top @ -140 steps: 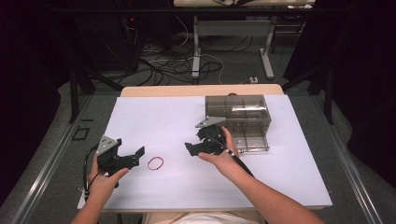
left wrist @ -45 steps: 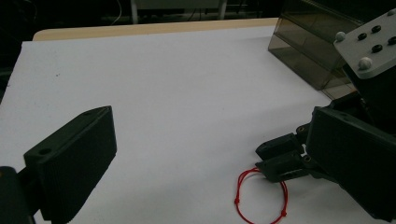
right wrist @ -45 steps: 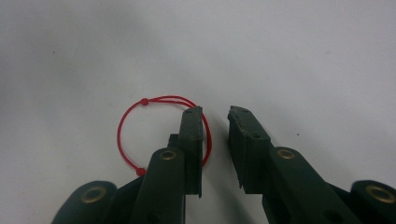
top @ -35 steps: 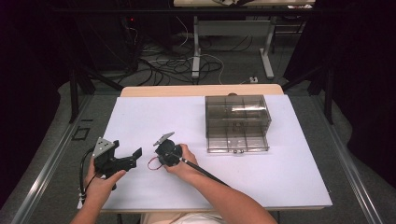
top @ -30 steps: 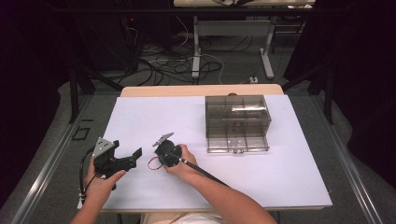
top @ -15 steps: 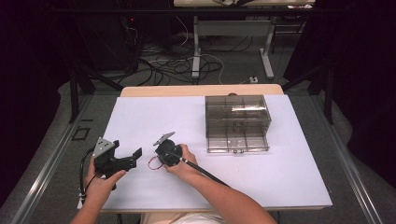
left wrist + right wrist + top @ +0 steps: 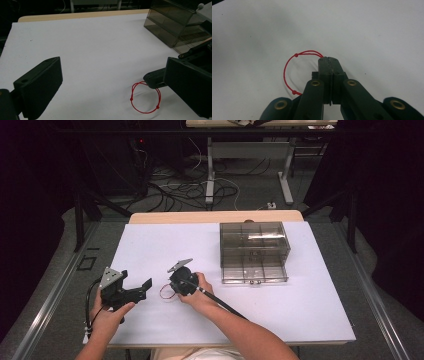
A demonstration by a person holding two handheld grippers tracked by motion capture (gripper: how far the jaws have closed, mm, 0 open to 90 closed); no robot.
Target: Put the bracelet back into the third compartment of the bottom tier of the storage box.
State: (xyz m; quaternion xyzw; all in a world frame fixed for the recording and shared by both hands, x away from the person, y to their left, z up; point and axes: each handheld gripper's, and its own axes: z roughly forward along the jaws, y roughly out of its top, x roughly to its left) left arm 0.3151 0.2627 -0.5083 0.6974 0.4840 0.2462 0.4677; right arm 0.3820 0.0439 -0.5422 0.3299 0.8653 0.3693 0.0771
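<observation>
Cord loop (image 7: 287, 72) pinched at tip of clenched right claw (image 7: 329, 60); left claw (image 7: 110, 87) released.

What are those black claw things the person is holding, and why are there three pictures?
They are hand-held grippers: tools with two black jaws that pinch like tongs. A person holds one in each hand. One picture comes from a camera up high that looks down on the white table. The other two come from little cameras that ride on each gripper and look along its jaws.

On the table lies a red string loop with small knots, and farther back stands a clear plastic drawer box.

The right gripper has its jaws shut on the red string loop, pinching one side of it, while the loop lies on the table. The left gripper waits nearby with its jaws wide open, holding nothing. In its picture you can see the tip of the other gripper at the string.
</observation>
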